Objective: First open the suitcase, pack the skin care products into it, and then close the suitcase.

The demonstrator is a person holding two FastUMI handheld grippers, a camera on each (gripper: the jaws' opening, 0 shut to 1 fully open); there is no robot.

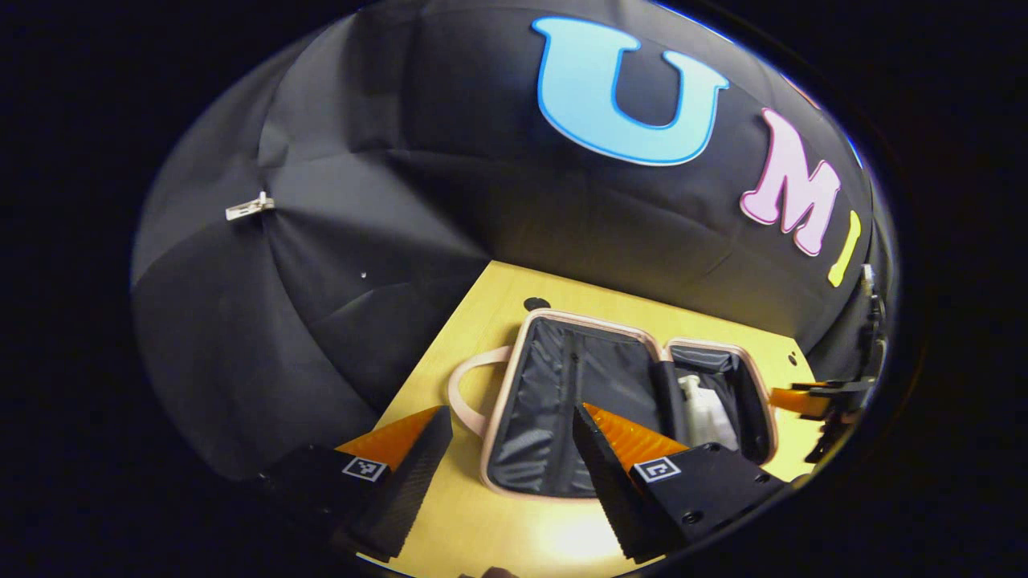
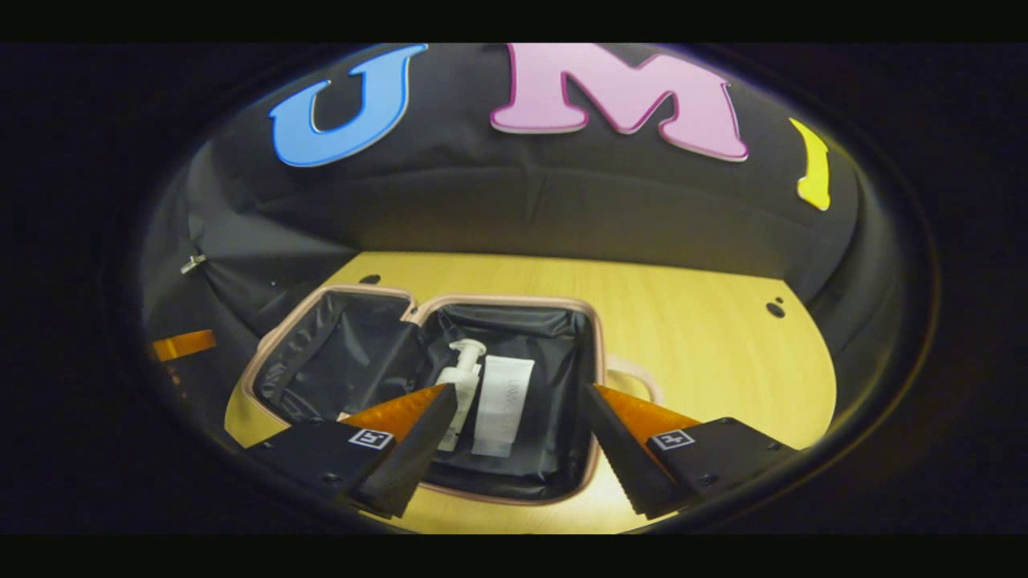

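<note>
On the yellow bench (image 2: 683, 321), the suitcase (image 2: 321, 353) lies open with pump bottle (image 2: 463, 377) and tube (image 2: 502, 401) inside. Both my tongs, left (image 1: 514, 457) and right (image 2: 514, 437), hover released, empty. Packing looks done; next I must swing the nine-o'clock half shut.

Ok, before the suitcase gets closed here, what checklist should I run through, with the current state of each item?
1. Suitcase lies fully open on the table: ok.
2. Pump bottle inside the compartment: ok.
3. White tube inside beside it: ok.
4. Left gripper open, holding nothing: ok.
5. Right gripper open, holding nothing: ok.
6. No products left outside the suitcase: cannot tell, since part of the table is out of view.
</note>
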